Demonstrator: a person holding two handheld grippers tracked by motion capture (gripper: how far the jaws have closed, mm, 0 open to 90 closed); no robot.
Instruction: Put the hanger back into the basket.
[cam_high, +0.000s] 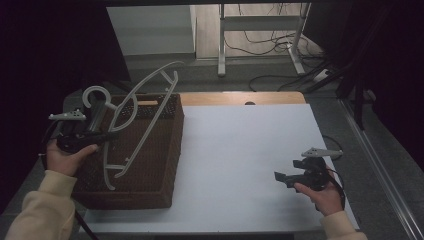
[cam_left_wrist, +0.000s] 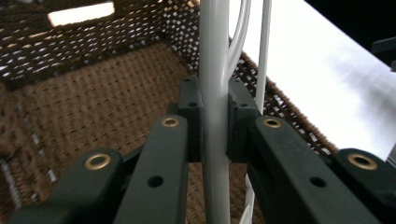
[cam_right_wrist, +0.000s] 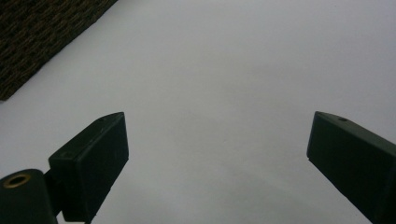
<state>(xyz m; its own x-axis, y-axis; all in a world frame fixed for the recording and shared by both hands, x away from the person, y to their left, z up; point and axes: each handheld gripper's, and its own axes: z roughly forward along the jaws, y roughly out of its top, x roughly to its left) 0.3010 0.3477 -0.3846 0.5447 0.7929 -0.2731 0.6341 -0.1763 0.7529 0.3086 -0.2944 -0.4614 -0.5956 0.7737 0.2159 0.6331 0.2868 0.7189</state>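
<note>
The lower bar of the white clothes hanger (cam_high: 131, 122) sinks below the rim of the wicker basket (cam_high: 170, 150) in the high view, so where it rests inside cannot be told; in the left gripper view the hanger (cam_left_wrist: 215, 70) is cut off at top and bottom, and the basket's near wall is hidden behind the black jaws; the left hand (cam_high: 67, 157) covers much of the left gripper (cam_high: 97, 137), and the dark surround at left and right shows no detail. The basket (cam_left_wrist: 93, 88) stands on the left part of the white table top (cam_high: 240, 150), its right wall near the middle of the board; the table to the right of it lies open as far as the right gripper (cam_high: 282, 178), which the right hand (cam_high: 325, 192) holds low near the front right corner; a strip of bare wood runs along the far edge. The hanger is smooth, rounded plastic rod with a curled hook, tilted across the basket and rising above its far rim; the basket is brown, coarsely woven, rectangular, with an open lattice in its upper walls. The left gripper (cam_left_wrist: 215, 123) is clamped on one rod of the hanger; the right gripper (cam_right_wrist: 217, 140) stands wide apart with nothing between its jaws, above bare table.
</note>
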